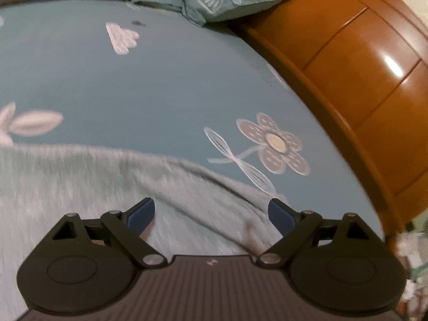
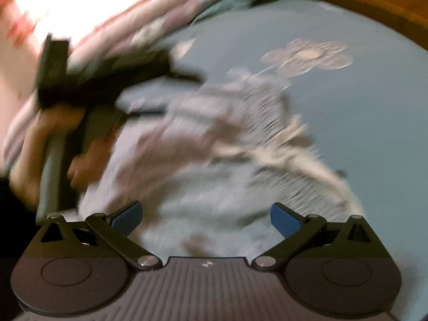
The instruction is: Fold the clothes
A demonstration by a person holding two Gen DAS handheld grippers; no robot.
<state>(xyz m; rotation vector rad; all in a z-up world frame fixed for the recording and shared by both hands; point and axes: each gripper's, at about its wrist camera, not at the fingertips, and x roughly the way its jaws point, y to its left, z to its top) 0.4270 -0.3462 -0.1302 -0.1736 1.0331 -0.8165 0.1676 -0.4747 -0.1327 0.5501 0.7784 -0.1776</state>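
I am holding my left gripper (image 1: 211,214) and right gripper (image 2: 206,215) with fingers spread wide, pinching nothing. The fuzzy grey sweater (image 1: 80,192) is lying just past the fingertips on the blue bedsheet (image 1: 133,85). Grabbing sheet too could spoil my fold.

Pale grey, fuzzy knitted garment (image 1: 80,187) is seen spread flat on the blue flower-printed bedsheet (image 1: 133,80), its upper edge running diagonally past a white flower print. In the right wrist view the same garment (image 2: 214,160) appears rumpled, with ribbed folds bunched toward one side; detail is blurred
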